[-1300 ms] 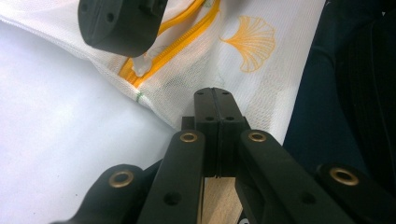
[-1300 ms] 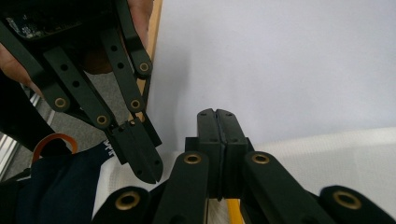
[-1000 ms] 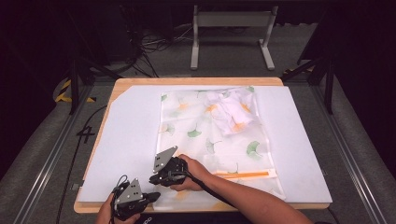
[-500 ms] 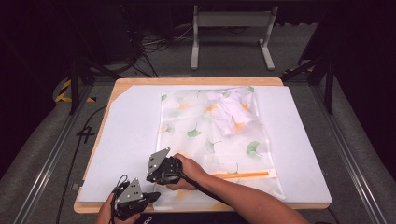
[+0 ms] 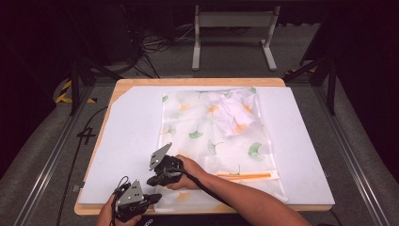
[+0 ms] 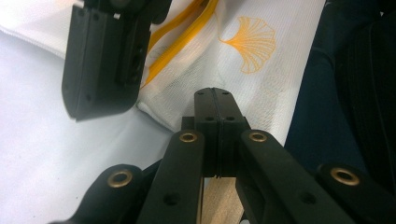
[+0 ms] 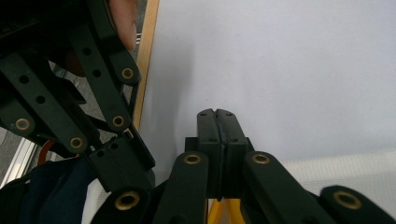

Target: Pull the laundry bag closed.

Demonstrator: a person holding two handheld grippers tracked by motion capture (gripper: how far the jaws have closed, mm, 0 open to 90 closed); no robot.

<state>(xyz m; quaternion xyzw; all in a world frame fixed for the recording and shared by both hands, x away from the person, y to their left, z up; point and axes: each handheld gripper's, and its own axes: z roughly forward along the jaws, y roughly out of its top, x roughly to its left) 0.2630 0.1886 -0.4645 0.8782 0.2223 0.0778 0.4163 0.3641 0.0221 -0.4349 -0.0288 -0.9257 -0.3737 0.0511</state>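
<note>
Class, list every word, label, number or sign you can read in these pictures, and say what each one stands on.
None can be read.
The translucent white mesh bag with the orange zipper carries only green and orange leaf prints, no lettering.
The wooden table, the white board and both grippers' black jaws show no readable markings.

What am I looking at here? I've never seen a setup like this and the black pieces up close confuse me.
A person sits at a table and works with two hand-held grippers, simple two-jaw pincers. The wide picture comes from a camera fixed above: it shows the left gripper at the table's near edge and the right gripper just beyond it, over a white board. On the board lies a sheer mesh bag printed with green and orange leaves, with an orange zipper and a crumpled white cloth showing at its far end. The two close pictures come from cameras riding on each gripper, so the black bars are its own jaws. Both pairs are pressed together; each seems to pinch the bag's near edge, though the contact is hidden.
</note>
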